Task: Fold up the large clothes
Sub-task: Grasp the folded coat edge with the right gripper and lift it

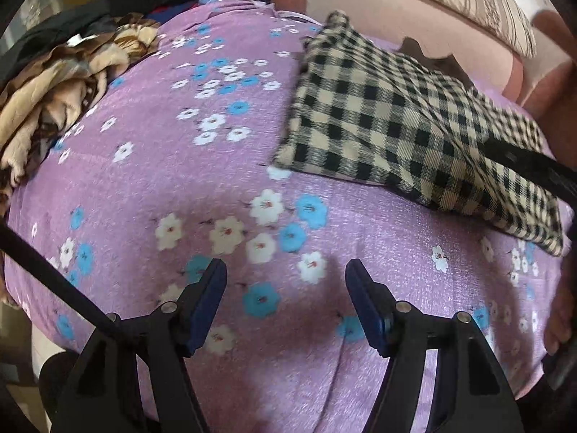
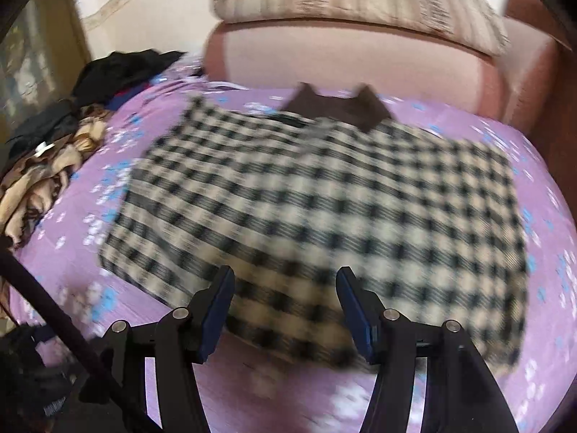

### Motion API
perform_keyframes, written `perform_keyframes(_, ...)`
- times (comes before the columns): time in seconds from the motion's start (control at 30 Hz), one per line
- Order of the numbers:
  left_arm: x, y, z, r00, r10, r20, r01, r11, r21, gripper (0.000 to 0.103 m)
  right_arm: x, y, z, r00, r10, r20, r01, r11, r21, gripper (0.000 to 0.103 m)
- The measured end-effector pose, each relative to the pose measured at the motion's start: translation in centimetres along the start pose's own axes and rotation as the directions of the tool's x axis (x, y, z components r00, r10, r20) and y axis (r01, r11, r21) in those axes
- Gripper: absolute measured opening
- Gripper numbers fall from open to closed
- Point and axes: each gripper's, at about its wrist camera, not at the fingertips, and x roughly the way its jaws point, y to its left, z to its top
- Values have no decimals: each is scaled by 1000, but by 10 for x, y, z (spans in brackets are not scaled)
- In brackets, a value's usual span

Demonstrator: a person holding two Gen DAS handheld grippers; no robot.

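Left gripper [image 1: 285, 270]: jaws are held apart, nothing is gripped between them; it is poised above bare bedsheet.
Right gripper [image 2: 285, 279]: jaws are parted and empty; it is held over the near edge of the checked garment, though contact cannot be judged through the blur.
Checked garment [image 2: 317, 195]: black-and-beige, laid folded flat on the bedsheet, its brown collar [image 2: 337, 110] turned toward the headboard.
Bedsheet [image 1: 151, 187]: purple, printed with white and blue flowers.
Clothes pile [image 1: 61, 83]: heaped at the sheet's left edge, well apart from the garment.
Headboard [image 2: 346, 57]: pink, padded, with a striped pillow [image 2: 360, 3] resting on top.
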Motion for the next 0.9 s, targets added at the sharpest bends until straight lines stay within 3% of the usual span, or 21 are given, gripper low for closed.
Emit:
perform_keyframes(0.03,-4,4,-1,1000,1,5,-1,1000,-8,67,5,10,6,1000,20,1,-20,1000,-14,55)
perform_keyframes(0.07,-7,9,-1,1000,5,13,-5,1000,-17,67,10,20,11,999,40,0,-40,999,-26,44)
perform_keyframes(0.17,-18,24,-2,999,15,32,-14,999,-44,67,31,53,31,993,118,-27,-119,992,-45,36)
perform_keyframes(0.3,-30,45,-4,998,24,55,-19,996,-90,67,63,81,45,971,224,-78,-224,974,7,35)
perform_keyframes(0.4,-34,55,-4,997,33,63,-26,994,-105,67,102,104,40,924,325,-201,-319,946,67,36)
perform_keyframes(0.5,-35,59,-5,997,46,67,-38,993,-114,67,102,122,32,915,346,-208,-345,938,39,37)
perform_keyframes(0.57,-34,59,-5,997,44,60,-37,993,-114,67,99,126,28,890,383,-246,-390,921,25,37)
perform_keyframes(0.63,-33,56,-6,998,36,57,-30,994,-107,67,92,122,28,880,399,-260,-410,912,11,37)
perform_keyframes(0.67,-32,54,-6,998,36,56,-30,995,-99,67,86,115,29,881,403,-248,-414,910,10,37)
perform_keyframes(0.8,-33,42,-9,998,31,55,-27,997,-67,67,62,76,35,920,360,-157,-361,932,25,37)
perform_keyframes(0.9,-33,35,-10,998,31,54,-28,998,-50,68,55,31,33,951,286,-115,-277,957,88,37)
